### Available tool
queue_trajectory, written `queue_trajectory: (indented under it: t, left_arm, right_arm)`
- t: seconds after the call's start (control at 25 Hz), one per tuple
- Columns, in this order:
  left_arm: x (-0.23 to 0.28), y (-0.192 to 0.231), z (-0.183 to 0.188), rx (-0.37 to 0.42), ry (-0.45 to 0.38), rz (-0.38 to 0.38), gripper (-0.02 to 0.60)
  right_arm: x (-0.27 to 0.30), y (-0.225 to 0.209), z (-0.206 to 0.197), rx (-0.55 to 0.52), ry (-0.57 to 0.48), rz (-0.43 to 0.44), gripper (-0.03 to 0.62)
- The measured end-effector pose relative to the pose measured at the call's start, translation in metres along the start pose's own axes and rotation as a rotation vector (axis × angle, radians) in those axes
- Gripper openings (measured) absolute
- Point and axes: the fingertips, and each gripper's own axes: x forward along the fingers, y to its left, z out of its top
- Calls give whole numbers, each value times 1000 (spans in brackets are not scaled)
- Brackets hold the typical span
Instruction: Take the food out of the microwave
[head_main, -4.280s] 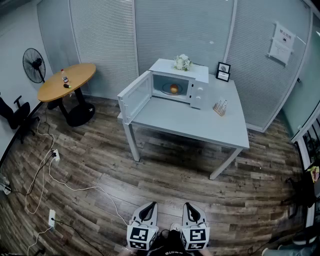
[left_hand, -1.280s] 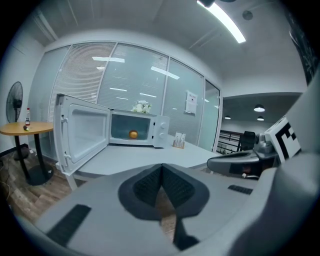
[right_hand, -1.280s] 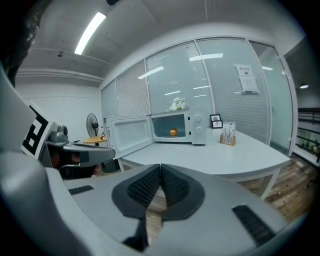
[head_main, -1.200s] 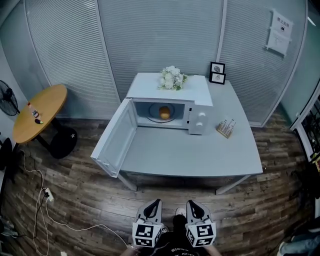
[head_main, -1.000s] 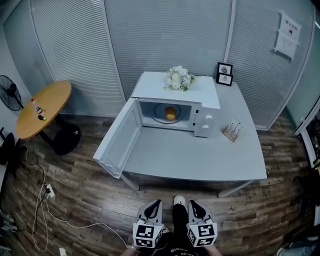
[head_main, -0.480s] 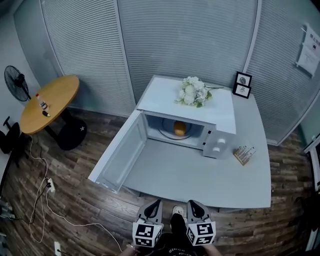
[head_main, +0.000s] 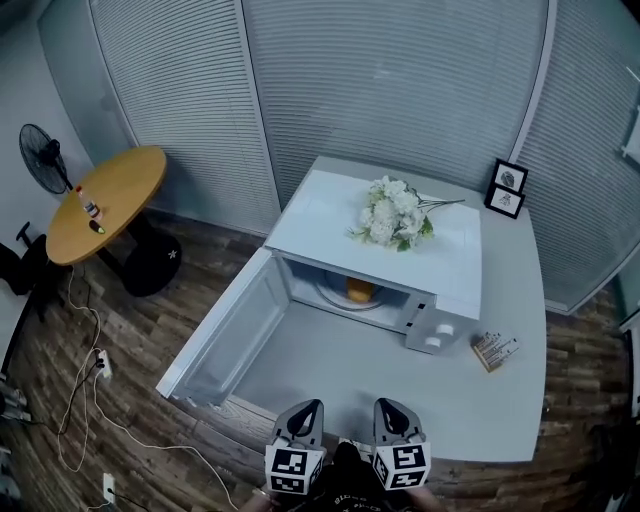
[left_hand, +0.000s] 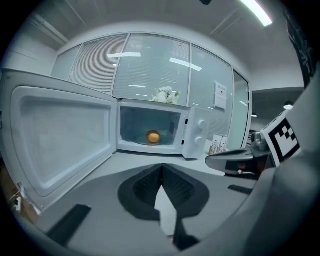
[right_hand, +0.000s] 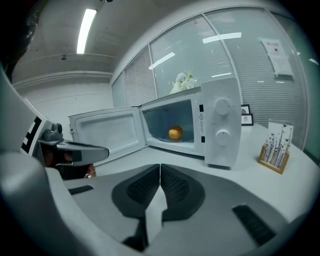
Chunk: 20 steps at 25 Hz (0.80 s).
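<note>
A white microwave (head_main: 400, 235) stands on a grey table (head_main: 500, 400), and its door (head_main: 222, 338) hangs wide open to the left. Inside, on the glass plate, sits a round orange food item (head_main: 359, 290) (left_hand: 153, 136) (right_hand: 175, 133). My left gripper (head_main: 310, 408) and right gripper (head_main: 384, 406) are side by side at the table's near edge, well short of the microwave. Both are shut with nothing between the jaws (left_hand: 161, 170) (right_hand: 160, 170).
A bunch of white flowers (head_main: 394, 214) lies on top of the microwave. Two picture frames (head_main: 506, 188) stand at the table's back right, a small card holder (head_main: 494, 350) to the microwave's right. A round wooden table (head_main: 105, 200) and a fan (head_main: 40, 157) are far left. Cables (head_main: 95, 380) trail on the floor.
The view has closed in on the table: the microwave and its open door loom larger and nearer, and both grippers now reach the table's near edge. Their jaws stay shut.
</note>
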Motion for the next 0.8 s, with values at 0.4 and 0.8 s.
queue_trajectory:
  t: [0.4, 0.8]
  left_arm:
    - [42, -1, 17, -25, -10, 77, 8]
    - [55, 5, 23, -33, -2, 75, 8]
  right_arm:
    - [38, -37, 27, -25, -18, 51, 5]
    - [59, -40, 48, -16, -19, 65, 5]
